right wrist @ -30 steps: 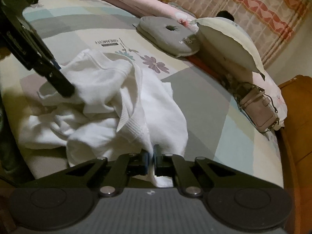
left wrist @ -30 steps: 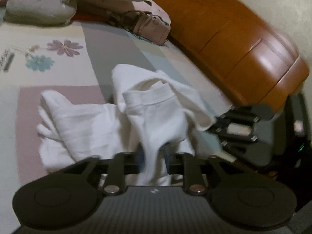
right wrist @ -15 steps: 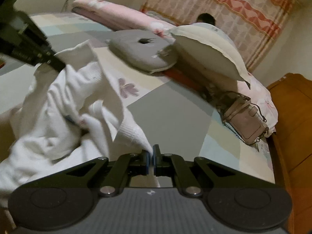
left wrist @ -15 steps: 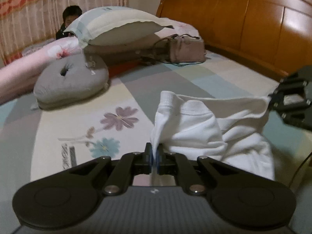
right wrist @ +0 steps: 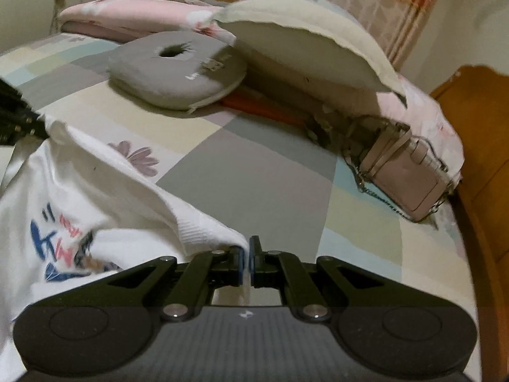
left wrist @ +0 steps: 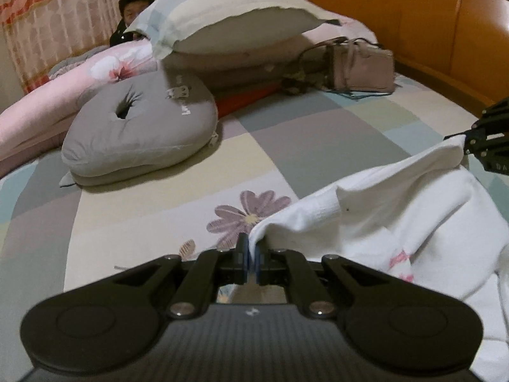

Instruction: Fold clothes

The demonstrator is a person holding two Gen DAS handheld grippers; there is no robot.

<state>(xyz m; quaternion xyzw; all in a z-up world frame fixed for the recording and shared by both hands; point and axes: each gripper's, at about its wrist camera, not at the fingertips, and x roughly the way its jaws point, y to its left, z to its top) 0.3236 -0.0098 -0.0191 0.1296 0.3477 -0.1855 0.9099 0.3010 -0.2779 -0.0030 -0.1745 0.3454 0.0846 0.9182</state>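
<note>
A white shirt point(left wrist: 397, 210) with a blue and red print point(right wrist: 60, 238) hangs stretched between my two grippers above the bed. My left gripper point(left wrist: 252, 259) is shut on one corner of its edge. My right gripper point(right wrist: 246, 259) is shut on the other corner, at the ribbed hem point(right wrist: 203, 226). The right gripper also shows at the right edge of the left wrist view point(left wrist: 486, 140), and the left gripper at the left edge of the right wrist view point(right wrist: 12, 117). The shirt's lower part drops out of sight below the grippers.
The bed has a patchwork sheet point(left wrist: 286, 133) with flower prints. A grey ring cushion point(left wrist: 136, 127), a large pillow point(left wrist: 229, 19), a pink quilt point(left wrist: 63, 82) and a beige handbag point(left wrist: 359, 67) lie at the far side. A wooden headboard point(left wrist: 429, 22) stands at the right. A person point(left wrist: 133, 3) sits behind the pillows.
Both grippers have lifted the shirt off the bed and moved apart, so the crumpled shirt now hangs spread between them with its print showing.
</note>
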